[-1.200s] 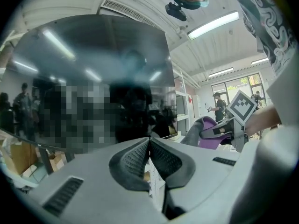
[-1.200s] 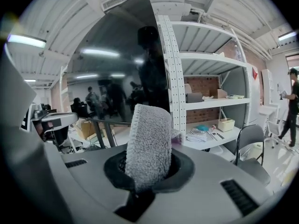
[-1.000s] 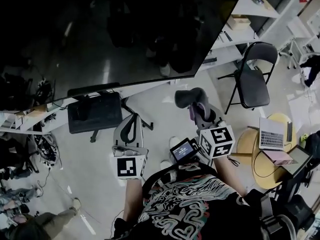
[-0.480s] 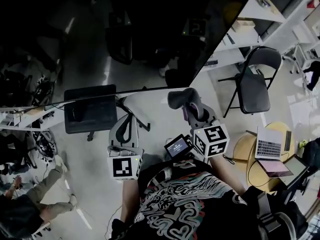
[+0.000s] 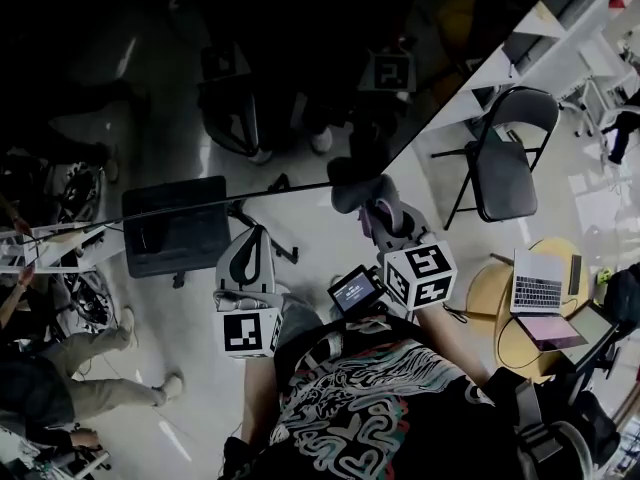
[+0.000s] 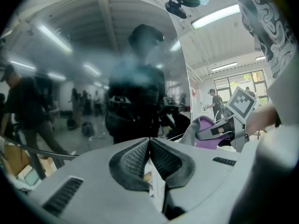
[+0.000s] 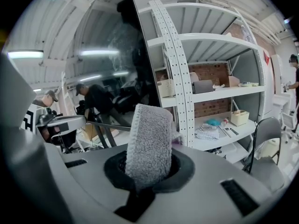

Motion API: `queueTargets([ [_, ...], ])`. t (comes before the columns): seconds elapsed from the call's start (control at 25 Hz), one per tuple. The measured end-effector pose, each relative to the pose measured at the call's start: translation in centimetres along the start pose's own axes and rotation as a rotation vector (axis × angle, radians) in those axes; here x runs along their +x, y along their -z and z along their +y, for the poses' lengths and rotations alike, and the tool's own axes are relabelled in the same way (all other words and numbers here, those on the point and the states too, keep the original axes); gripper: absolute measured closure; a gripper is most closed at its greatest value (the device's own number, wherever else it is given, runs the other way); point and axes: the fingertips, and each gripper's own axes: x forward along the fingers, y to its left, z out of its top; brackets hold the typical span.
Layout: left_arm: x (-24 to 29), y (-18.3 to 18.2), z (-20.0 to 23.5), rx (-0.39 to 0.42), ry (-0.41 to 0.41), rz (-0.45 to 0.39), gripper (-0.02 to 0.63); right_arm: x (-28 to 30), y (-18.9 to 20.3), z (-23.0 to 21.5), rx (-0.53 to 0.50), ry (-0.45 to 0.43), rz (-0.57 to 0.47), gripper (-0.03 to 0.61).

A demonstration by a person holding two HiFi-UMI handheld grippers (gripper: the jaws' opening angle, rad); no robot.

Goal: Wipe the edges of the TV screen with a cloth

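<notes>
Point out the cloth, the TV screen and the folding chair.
cloth (image 7: 148,146): right gripper view, middle of the grey fold.
TV screen (image 5: 250,58): head view, dark reflective glass.
folding chair (image 5: 503,180): head view, its seat.

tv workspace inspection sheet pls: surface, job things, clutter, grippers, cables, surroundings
surface: TV is dark and glossy, mirrors the room.
job's things: grey cloth near the TV's lower right corner; contact unclear.
clutter: boxes on white shelves.
grippers: right gripper shut on cloth; left gripper shut, empty.
cables: dark tangle at far left, likely cables.
surroundings: folding chair, round table with two laptops, person at left.
</notes>
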Motion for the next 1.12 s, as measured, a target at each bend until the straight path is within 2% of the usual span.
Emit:
queueTargets([
  [0.48,0.6,0.7,1.4,-0.007,-0.006,0.013,0.595,1.5,-1.5,0.0,-0.046,-0.027,-0.034,0.517],
  [1.12,1.0,0.8,1.2,0.0,0.003,0.022,0.595,1.8,-2.5,0.8,-0.114,-0.063,-0.016,0.517],
])
